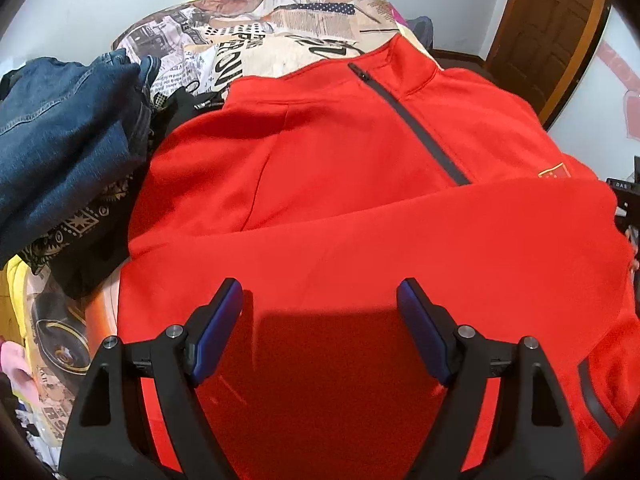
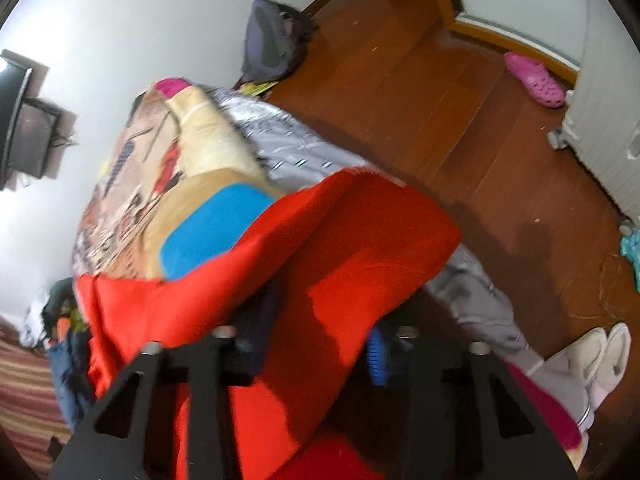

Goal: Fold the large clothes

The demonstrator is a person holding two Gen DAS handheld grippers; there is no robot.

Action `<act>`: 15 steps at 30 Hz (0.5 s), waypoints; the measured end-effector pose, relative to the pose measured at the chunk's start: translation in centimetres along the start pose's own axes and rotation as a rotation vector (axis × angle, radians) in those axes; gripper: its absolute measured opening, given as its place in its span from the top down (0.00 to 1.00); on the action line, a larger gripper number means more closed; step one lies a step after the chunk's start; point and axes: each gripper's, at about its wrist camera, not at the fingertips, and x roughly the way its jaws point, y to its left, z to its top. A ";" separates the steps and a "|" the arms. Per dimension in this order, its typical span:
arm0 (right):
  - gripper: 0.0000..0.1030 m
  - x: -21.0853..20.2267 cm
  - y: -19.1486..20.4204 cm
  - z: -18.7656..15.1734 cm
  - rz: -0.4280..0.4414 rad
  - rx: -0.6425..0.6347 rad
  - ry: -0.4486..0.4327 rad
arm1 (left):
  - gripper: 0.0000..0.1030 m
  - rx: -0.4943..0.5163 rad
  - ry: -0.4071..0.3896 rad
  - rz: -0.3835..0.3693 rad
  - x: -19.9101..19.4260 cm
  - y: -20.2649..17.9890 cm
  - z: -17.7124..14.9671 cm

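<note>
A large red jacket with a dark zip lies spread on the bed, collar at the far side and one sleeve folded across its front. My left gripper hovers open just over the near part of the jacket, with only flat red cloth under its blue pads. In the blurred right wrist view, a fold of the red jacket drapes over and between the fingers of my right gripper, which is shut on it. Its fingertips are hidden by the cloth; one blue pad shows.
Folded blue jeans and dark patterned clothes are piled left of the jacket on the newspaper-print bedspread. A wooden door stands at the right. Beside the bed, the wood floor holds a pink clog and white slippers.
</note>
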 end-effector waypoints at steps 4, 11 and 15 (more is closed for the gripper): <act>0.94 -1.7 0.6 -0.1 -0.041 -0.030 -0.070 | 0.23 0.003 0.002 0.000 0.3 -0.1 -0.2; 0.95 -9.0 3.5 -1.5 -0.078 -0.179 -0.222 | 0.23 0.019 -0.026 0.010 -0.7 -0.2 -0.3; 0.95 -14.5 6.6 -2.9 -0.029 -0.282 -0.315 | 0.23 0.014 -0.063 0.009 -2.1 0.1 -0.3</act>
